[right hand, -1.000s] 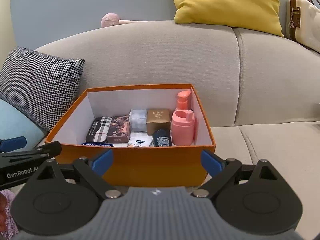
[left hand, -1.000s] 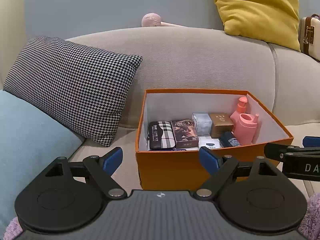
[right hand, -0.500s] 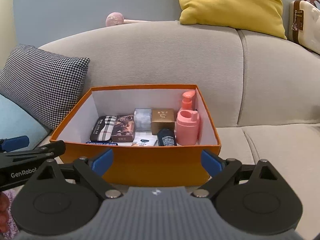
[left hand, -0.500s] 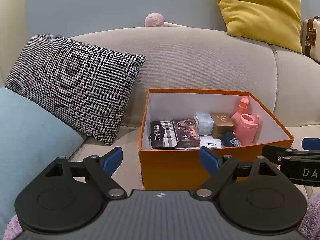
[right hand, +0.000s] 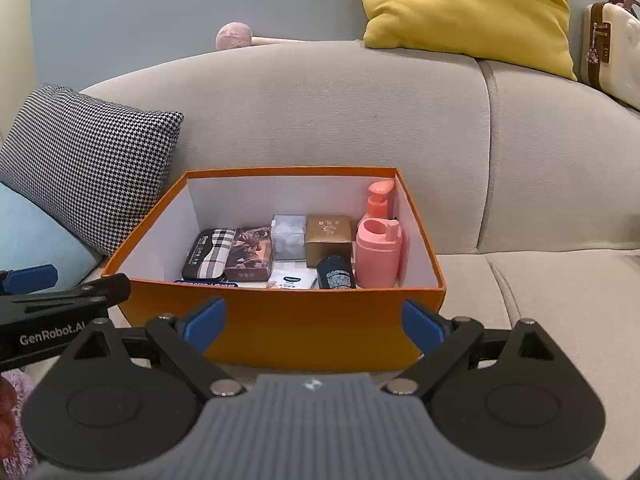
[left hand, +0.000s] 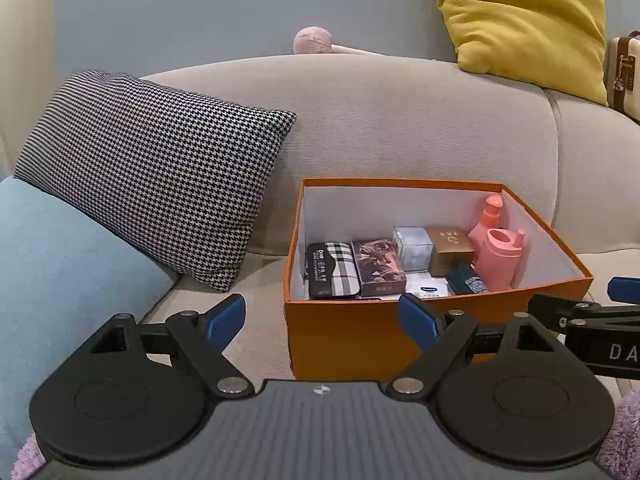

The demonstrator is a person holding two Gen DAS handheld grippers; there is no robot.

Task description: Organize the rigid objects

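My left gripper (left hand: 322, 318) and right gripper (right hand: 314, 320) hover side by side over a grey sofa (right hand: 340, 112), both spread wide with nothing between their blue pads (right hand: 206, 322). Just beyond them an orange box (right hand: 280, 328) sits on the seat. Inside, left to right: a plaid case (right hand: 208, 254), a brown picture box (right hand: 250, 252), a clear cube (right hand: 287, 236), a gold box (right hand: 329, 238), and a dark jar (right hand: 335, 273) lying in front. Two pink bottles (right hand: 378, 258) stand upright by the right wall. Farther back, a houndstooth cushion (left hand: 152, 176) leans on the backrest; a yellow pillow (right hand: 468, 8) sits on top.
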